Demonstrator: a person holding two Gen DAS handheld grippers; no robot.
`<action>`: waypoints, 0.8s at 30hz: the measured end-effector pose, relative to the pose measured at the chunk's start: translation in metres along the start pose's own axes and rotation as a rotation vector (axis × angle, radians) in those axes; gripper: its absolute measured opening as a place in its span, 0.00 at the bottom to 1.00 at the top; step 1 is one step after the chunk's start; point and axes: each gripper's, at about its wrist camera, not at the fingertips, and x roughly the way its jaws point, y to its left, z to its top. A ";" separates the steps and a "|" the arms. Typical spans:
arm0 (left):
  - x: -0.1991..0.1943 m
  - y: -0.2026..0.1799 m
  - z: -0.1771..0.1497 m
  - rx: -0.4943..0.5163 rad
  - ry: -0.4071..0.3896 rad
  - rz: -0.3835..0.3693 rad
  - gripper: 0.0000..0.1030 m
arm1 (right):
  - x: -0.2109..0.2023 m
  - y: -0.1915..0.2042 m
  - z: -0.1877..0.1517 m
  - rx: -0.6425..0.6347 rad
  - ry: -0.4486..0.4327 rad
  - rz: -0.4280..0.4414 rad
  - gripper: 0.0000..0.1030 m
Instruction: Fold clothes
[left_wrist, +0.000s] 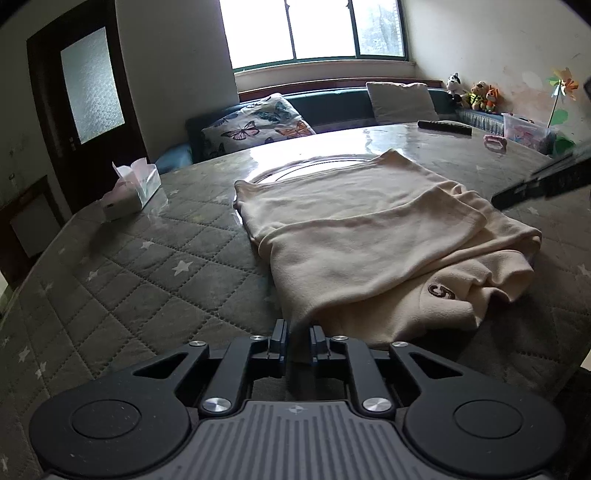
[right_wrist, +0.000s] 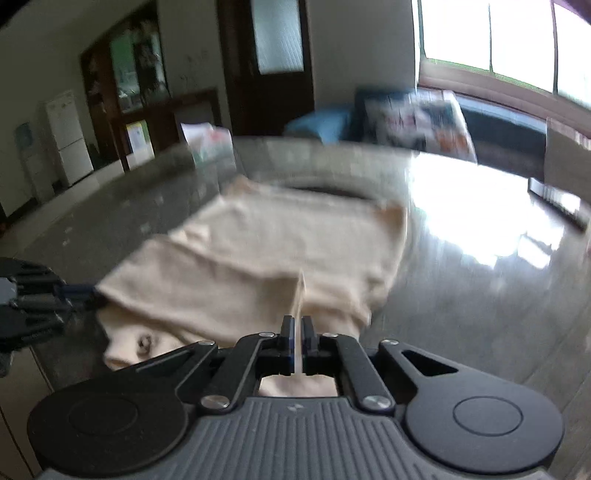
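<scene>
A cream shirt (left_wrist: 369, 236) lies partly folded on the grey quilted table cover (left_wrist: 147, 266), its small brown logo (left_wrist: 439, 291) near the front. My left gripper (left_wrist: 299, 332) is shut on the shirt's near left corner. In the right wrist view it comes in from the left edge (right_wrist: 79, 291), tips at that corner. My right gripper (right_wrist: 298, 332) is shut on a thin raised fold at the near edge of the shirt (right_wrist: 258, 243). That view is blurred. In the left wrist view the right gripper shows as a dark blurred shape (left_wrist: 535, 182) at the shirt's right side.
A tissue box (left_wrist: 129, 192) stands at the table's left edge. A dark remote (left_wrist: 443, 127) and a pink item (left_wrist: 495, 142) lie at the far right. A glass turntable rim (left_wrist: 306, 166) shows behind the shirt. A bench with cushions (left_wrist: 258, 125) runs under the window.
</scene>
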 end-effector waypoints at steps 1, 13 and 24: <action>0.000 0.000 0.001 -0.005 -0.001 0.002 0.18 | 0.004 -0.003 -0.001 0.021 0.007 0.015 0.09; 0.006 -0.002 0.002 -0.015 0.004 0.011 0.26 | 0.027 0.006 -0.001 0.040 0.023 0.049 0.04; 0.007 -0.004 -0.002 0.021 -0.005 0.028 0.24 | -0.028 0.004 0.003 -0.027 -0.071 -0.014 0.04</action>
